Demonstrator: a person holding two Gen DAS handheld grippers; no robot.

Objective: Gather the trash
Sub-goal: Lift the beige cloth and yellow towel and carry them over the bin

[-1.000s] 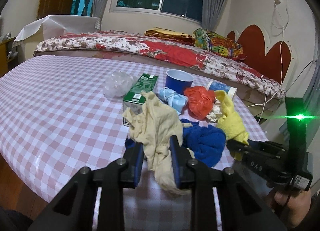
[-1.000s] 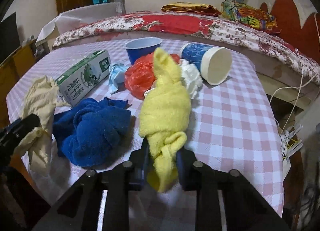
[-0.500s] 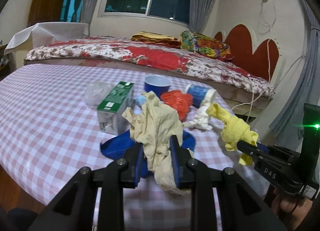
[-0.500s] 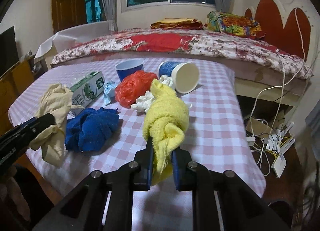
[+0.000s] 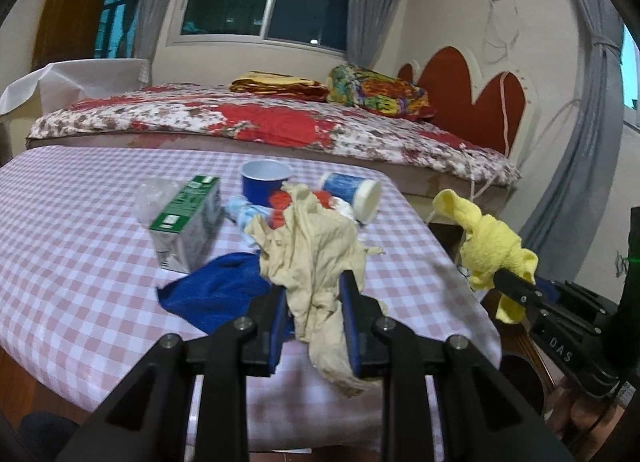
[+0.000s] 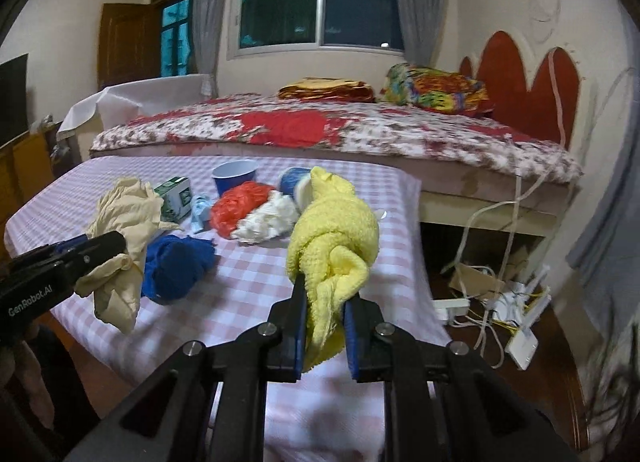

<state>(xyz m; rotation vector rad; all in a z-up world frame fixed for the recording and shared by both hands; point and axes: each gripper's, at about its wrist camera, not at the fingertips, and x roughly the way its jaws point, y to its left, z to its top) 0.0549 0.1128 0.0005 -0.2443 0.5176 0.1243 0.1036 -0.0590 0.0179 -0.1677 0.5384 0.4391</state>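
A: What is different from a second ago?

B: Both rags are off the checked table [image 5: 72,246]. The left gripper [image 5: 313,320] is clenched on the beige rag [image 5: 316,246] at lower centre of the left view, and the rag hangs free with its tail below the jaws. The right gripper [image 6: 325,322] is clamped on the yellow towel [image 6: 334,234] at centre of the right view; its jaws have just been closing tighter on it.

A: And the pile?

B: It has shrunk toward mid-frame as both hands pull back. The blue cloth [image 5: 218,290] lies uncovered near the table's front edge, with the green carton [image 5: 188,218], blue cup [image 5: 264,182], red bag [image 6: 240,206] and white wad [image 6: 268,222] behind it.

A: So where does that leave the task?

B: Two pieces collected and in transit, I'd say. No bin shows in either view.
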